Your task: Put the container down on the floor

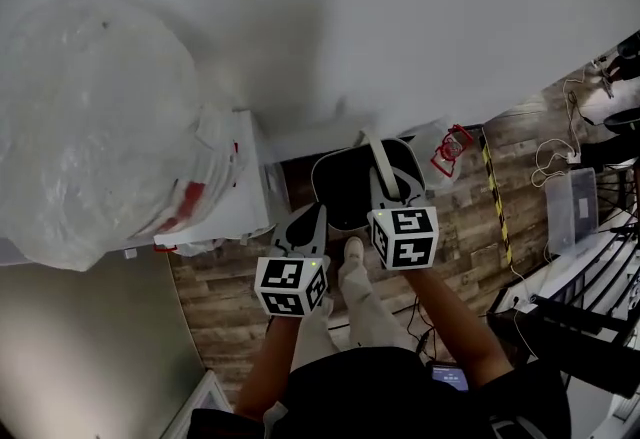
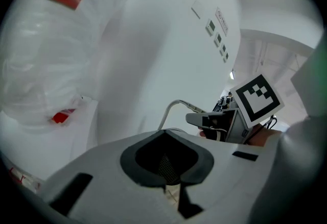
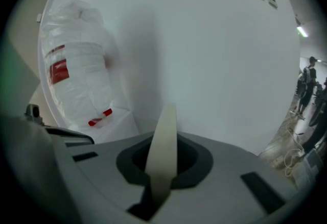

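Black container [image 1: 345,189] is hanging low over the wood-plank floor [image 1: 215,292] by its pale handle [image 3: 162,136], which the right gripper [image 1: 388,187] is pinching. The left gripper [image 1: 308,215], jaws pressing together, is riding just beside the left rim. Floor is lying directly beneath. The wall [image 1: 420,17] and wrapped bundle [image 1: 90,127] are crowding the far and left sides, and open planks are lying rightward.

Three cameras set around the wrapped bundle [image 1: 95,127]

The head camera looks steeply down, with the bundle at its left and the floor [image 1: 240,287] beside it. The left gripper [image 1: 305,219] camera is very near the bundle, which fills its left side. The right gripper [image 1: 385,182] camera faces the bundle from farther away. Both gripper views share the bundle and the wall [image 3: 214,54] behind it.
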A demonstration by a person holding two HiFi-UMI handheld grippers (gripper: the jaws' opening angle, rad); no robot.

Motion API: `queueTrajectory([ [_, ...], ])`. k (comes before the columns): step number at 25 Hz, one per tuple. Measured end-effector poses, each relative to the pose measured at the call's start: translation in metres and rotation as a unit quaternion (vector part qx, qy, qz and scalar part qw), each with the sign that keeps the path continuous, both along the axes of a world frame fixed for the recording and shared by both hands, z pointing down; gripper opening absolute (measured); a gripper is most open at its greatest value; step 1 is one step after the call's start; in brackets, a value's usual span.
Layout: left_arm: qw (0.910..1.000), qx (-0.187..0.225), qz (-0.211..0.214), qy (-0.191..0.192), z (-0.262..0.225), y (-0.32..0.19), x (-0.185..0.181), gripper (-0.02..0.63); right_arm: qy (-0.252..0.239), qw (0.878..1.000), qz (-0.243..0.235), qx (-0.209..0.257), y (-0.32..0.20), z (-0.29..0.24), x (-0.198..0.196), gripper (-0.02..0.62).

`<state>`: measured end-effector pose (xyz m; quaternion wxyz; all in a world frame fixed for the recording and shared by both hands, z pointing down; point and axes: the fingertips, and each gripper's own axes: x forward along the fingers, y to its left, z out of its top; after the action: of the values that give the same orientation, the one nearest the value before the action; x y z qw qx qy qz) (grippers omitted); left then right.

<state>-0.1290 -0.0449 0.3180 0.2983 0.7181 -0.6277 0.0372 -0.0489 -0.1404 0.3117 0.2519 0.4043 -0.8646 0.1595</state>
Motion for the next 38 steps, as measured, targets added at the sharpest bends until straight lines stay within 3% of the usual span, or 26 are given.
queueTrajectory([
  [16,0.9959,-0.077,-0.026,0.04,0.114,0.011,0.018,0.015,0.029,0.996,0.004,-0.083,0.011,0.119,0.014,0.032],
  [27,0.9931,-0.097,-0.049,0.043,0.177,0.001,0.008,0.015,0.046,0.99,0.009,-0.132,0.019,0.196,0.02,0.032],
  [38,0.9903,-0.126,-0.036,0.048,0.237,0.005,0.021,0.015,0.063,0.985,0.011,-0.162,0.021,0.265,0.03,0.032],
])
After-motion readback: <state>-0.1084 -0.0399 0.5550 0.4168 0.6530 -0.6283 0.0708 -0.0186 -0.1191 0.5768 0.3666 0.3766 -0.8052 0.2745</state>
